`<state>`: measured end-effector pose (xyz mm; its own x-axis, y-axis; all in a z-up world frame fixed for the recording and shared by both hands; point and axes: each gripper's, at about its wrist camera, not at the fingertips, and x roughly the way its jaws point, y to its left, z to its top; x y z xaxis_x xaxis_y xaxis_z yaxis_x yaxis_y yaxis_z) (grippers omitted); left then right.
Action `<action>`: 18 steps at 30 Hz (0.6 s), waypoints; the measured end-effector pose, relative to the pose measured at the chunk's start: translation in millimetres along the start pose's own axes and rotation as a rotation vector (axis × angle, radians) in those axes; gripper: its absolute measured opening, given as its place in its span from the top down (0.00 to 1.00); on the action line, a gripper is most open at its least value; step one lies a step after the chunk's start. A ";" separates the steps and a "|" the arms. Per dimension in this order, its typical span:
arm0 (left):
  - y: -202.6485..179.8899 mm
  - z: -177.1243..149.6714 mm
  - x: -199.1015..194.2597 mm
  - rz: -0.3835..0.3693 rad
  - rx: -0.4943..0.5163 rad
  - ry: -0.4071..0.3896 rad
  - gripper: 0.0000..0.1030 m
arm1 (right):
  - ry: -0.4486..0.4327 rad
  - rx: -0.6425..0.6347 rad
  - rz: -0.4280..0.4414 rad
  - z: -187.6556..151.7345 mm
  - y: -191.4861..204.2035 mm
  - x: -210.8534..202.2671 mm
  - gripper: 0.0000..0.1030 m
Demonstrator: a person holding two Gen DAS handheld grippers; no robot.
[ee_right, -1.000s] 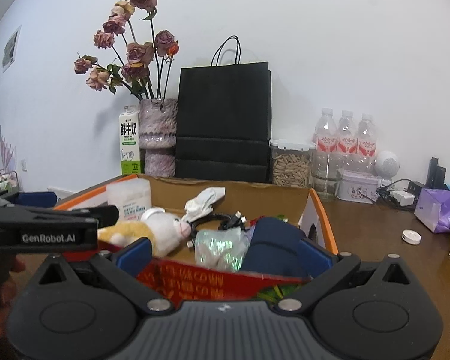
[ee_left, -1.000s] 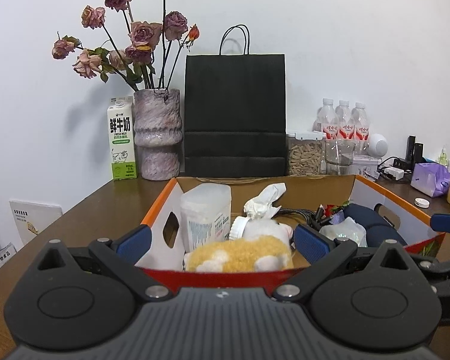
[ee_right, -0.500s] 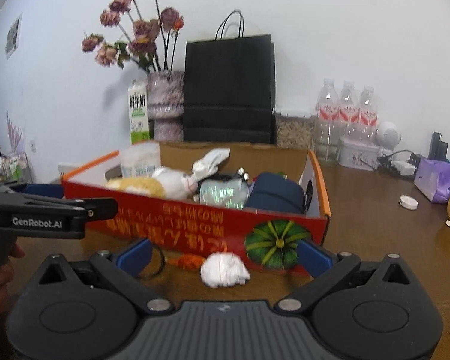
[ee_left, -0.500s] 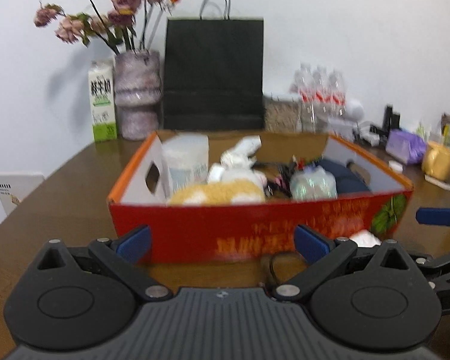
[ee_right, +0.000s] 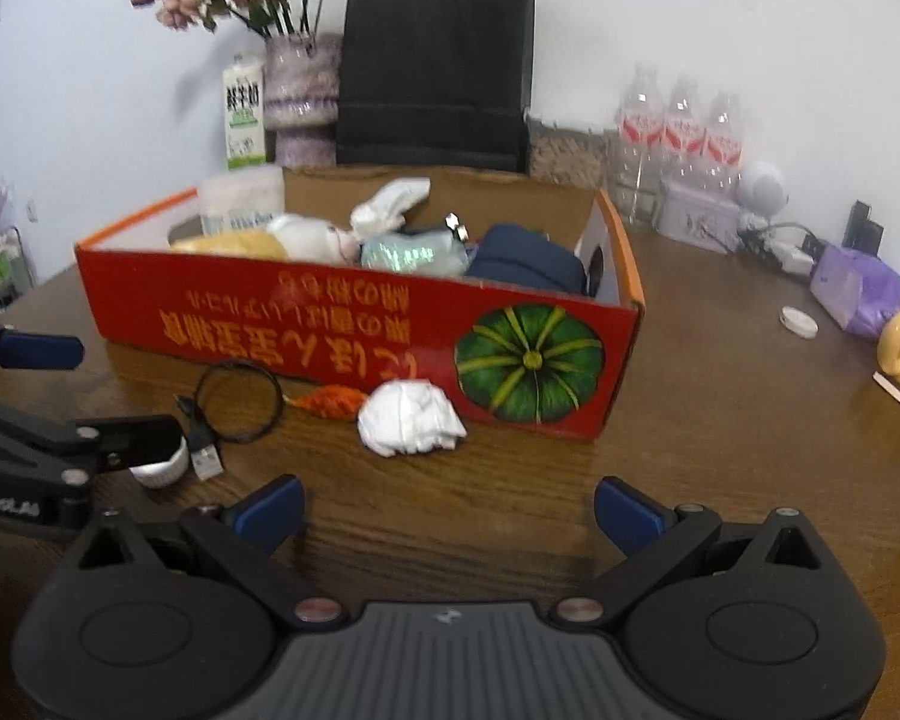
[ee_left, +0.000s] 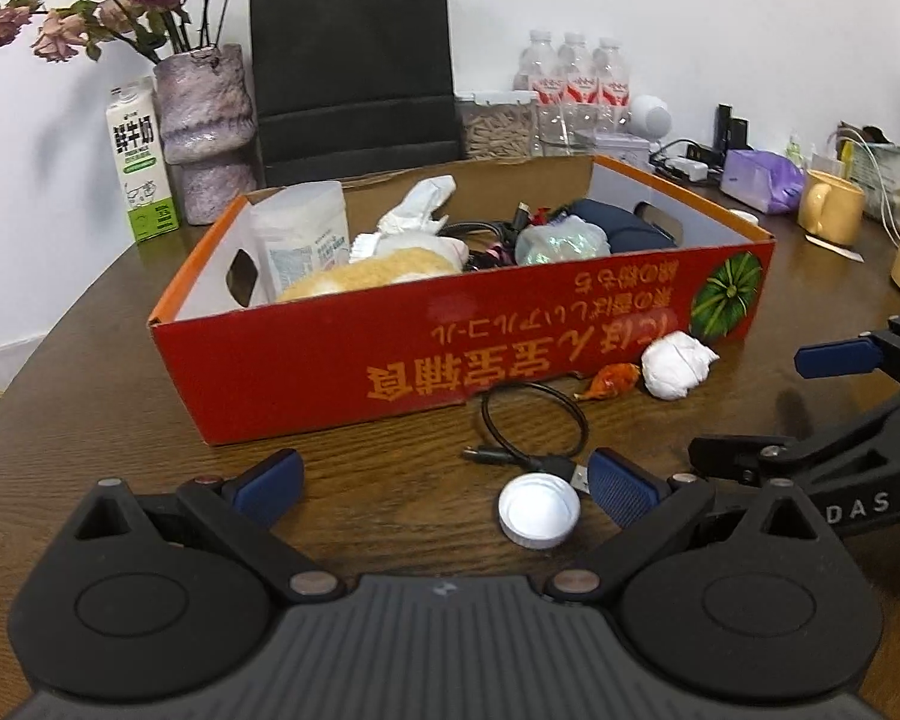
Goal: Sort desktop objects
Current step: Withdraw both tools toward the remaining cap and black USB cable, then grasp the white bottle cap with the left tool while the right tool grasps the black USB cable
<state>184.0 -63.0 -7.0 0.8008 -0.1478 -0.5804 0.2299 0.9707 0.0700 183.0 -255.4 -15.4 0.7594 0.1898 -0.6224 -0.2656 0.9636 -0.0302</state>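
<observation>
A red cardboard box (ee_left: 342,360) (ee_right: 330,324) full of odds and ends stands on the brown table. In front of it lie a black USB cable (ee_left: 534,426) (ee_right: 234,402), a white bottle cap (ee_left: 539,510) (ee_right: 162,468), a small orange toy (ee_left: 612,379) (ee_right: 330,401) and a crumpled white tissue (ee_left: 675,363) (ee_right: 411,417). My left gripper (ee_left: 444,483) is open above the table, the cap just inside its right finger. My right gripper (ee_right: 447,507) is open too, with bare table between its fingers, a short way before the tissue.
Behind the box stand a black paper bag (ee_left: 354,54), a vase of dried roses (ee_left: 204,132), a milk carton (ee_left: 141,159) and water bottles (ee_left: 570,90). At the right are a purple pack (ee_right: 858,288), a yellow mug (ee_left: 828,207), chargers and another white cap (ee_right: 798,321).
Both grippers have pulled back and dropped from over the box towards the table in front of it. The cable, cap, orange toy and tissue have come into view.
</observation>
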 end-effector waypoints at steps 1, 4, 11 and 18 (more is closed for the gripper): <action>-0.6 -1.1 0.7 -0.005 0.002 0.003 0.00 | 0.012 0.002 -0.001 -0.4 -0.2 1.4 0.00; -2.0 -2.6 4.1 -0.015 0.010 0.017 0.03 | 0.020 0.020 0.010 -1.1 -2.7 2.6 0.00; -2.2 -5.0 4.3 -0.108 0.011 0.026 0.63 | 0.028 0.044 0.021 -1.7 -6.3 3.9 0.00; 7.2 -3.5 3.4 -0.091 -0.047 0.010 0.72 | 0.027 0.046 0.020 -1.8 -6.5 4.2 0.00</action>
<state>186.4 -55.8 -11.3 0.7721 -0.2340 -0.5909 0.2752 0.9612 -0.0212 186.9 -261.1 -19.3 0.7374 0.2048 -0.6437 -0.2529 0.9673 0.0181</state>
